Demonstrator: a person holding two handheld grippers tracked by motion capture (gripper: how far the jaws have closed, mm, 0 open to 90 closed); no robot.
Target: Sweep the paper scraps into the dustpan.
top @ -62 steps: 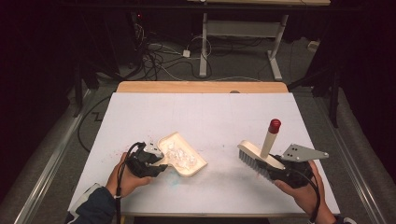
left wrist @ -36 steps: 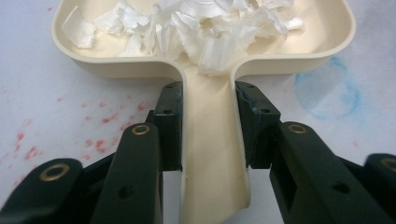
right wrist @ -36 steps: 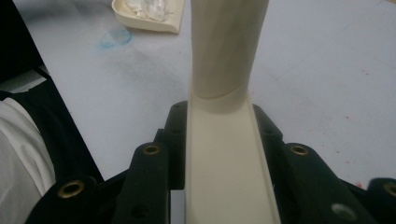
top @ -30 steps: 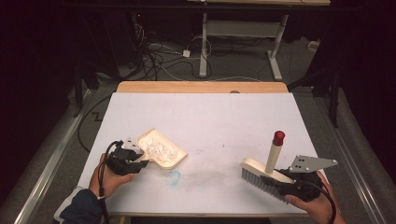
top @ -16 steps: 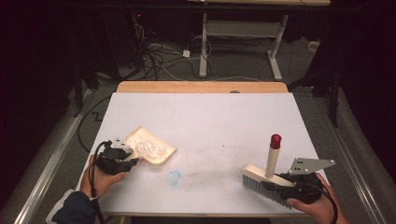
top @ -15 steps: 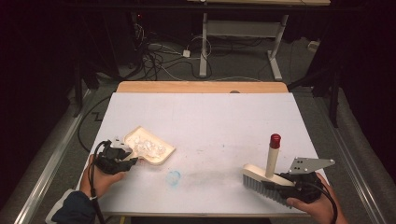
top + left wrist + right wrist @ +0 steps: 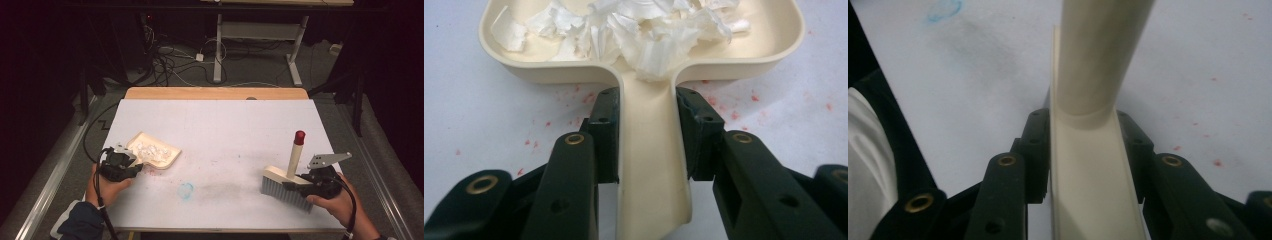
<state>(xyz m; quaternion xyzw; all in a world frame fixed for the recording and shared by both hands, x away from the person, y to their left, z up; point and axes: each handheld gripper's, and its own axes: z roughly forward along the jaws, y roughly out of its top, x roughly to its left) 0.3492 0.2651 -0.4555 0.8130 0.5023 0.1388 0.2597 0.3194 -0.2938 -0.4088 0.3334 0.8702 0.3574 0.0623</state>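
Left claw [image 7: 129, 164]: clamped on dustpan [image 7: 155, 150] handle, paper scraps [image 7: 634, 30] heaped just ahead.
Right claw [image 7: 300, 182]: jaws just easing wider, pads flanking brush [image 7: 287, 187] block, handle rising ahead.

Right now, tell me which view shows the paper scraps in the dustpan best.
The left gripper view: the paper scraps fill the dustpan close up. The high view shows them small and far off.

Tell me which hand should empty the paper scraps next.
Left. The left gripper grips the dustpan by its handle, scraps inside. The right gripper clamps the brush across the table, so it probably can't help.
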